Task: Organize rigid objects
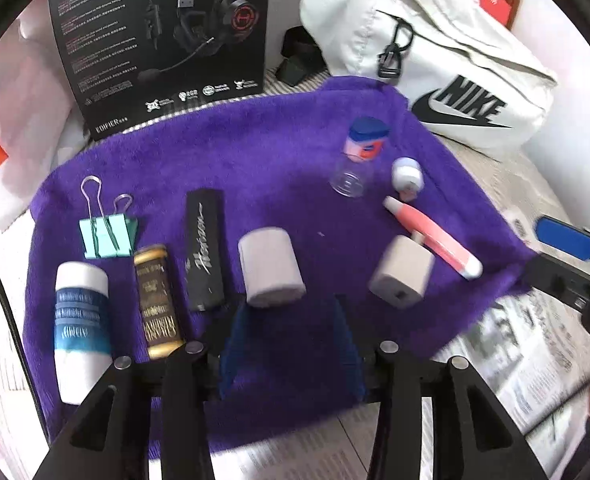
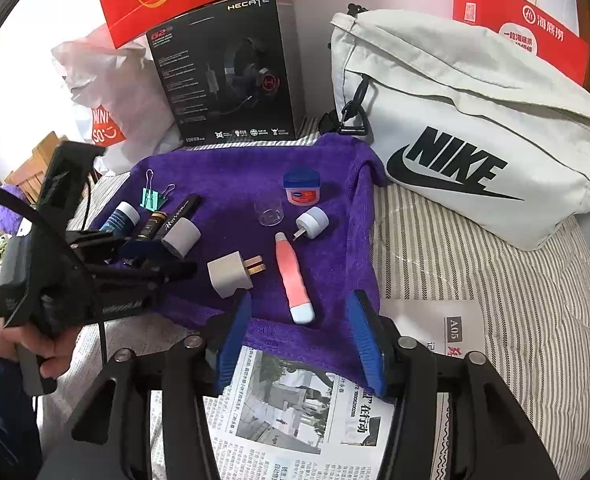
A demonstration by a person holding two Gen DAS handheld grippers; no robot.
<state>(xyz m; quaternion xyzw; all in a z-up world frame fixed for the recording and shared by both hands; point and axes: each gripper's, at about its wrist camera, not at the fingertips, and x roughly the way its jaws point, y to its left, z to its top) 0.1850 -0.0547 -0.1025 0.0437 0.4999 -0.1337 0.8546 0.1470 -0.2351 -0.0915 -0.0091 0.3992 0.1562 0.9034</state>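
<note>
- Grey cylinder lies on the purple towel, beside the row at its left edge.
- Left gripper: jaws apart, empty; nudge gently.
- Right gripper: wide, empty.

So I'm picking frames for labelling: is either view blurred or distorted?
Left wrist view: motion smear on the white plug adapter and blue-lidded jar. Right wrist view: sharper, newspaper print readable. Both bend at fisheye edges with dark corners.

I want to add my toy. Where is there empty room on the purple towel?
Free: the middle of the purple towel, between the black tube and the clear cup, and the near edge below the plug. Crowded: the left row and the right cluster.
</note>
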